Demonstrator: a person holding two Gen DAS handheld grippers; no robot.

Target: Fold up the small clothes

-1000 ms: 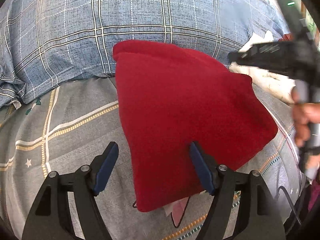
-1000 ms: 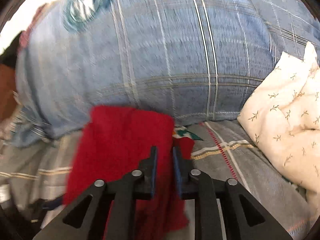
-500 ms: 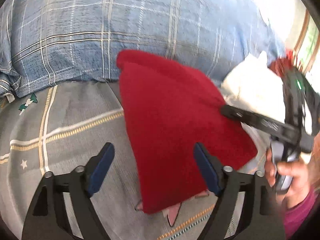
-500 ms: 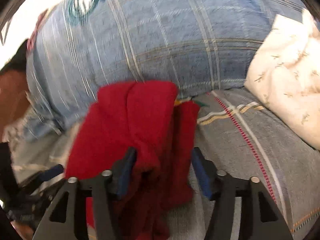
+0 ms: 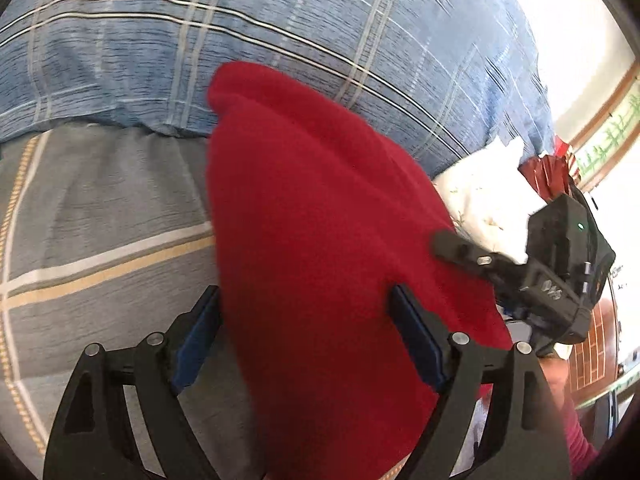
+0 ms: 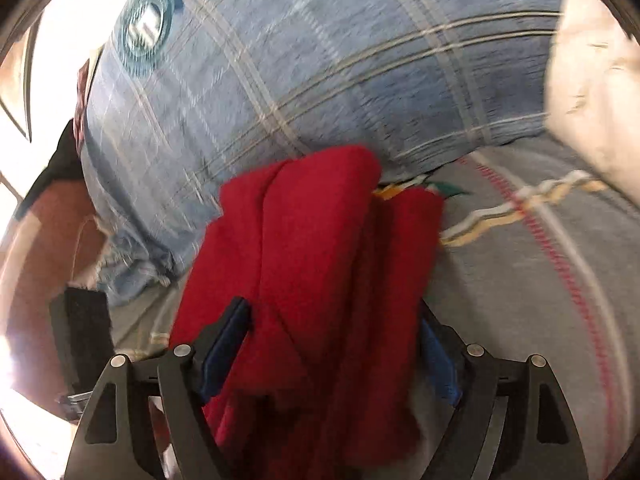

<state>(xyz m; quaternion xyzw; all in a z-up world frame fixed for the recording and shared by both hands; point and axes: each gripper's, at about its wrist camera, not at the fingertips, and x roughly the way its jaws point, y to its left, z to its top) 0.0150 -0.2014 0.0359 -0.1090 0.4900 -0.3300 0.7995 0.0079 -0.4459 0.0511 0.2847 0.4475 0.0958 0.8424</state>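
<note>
A red fleece garment (image 5: 312,220) lies folded on the grey patterned bedsheet (image 5: 100,220), its far end against a blue plaid duvet (image 5: 240,40). My left gripper (image 5: 304,292) is open, and the near end of the garment runs between its blue pads. In the right wrist view the same red garment (image 6: 312,240) shows layered folds. My right gripper (image 6: 332,308) straddles it with its jaws opening wide and the cloth between them, not pinched. In the left wrist view one of the right gripper's fingers (image 5: 460,248) rests at the garment's right edge.
The bulky blue plaid duvet (image 6: 320,80) blocks the far side. A white floral pillow (image 5: 484,196) lies to the right of the garment. A person's hand (image 5: 556,380) holds the right tool. Brown wooden furniture (image 5: 592,344) stands beyond the bed's right edge.
The right gripper's jaws went from nearly shut to wide apart while it came down over the red garment. The left gripper moved in closer, so the garment now lies between its pads.
</note>
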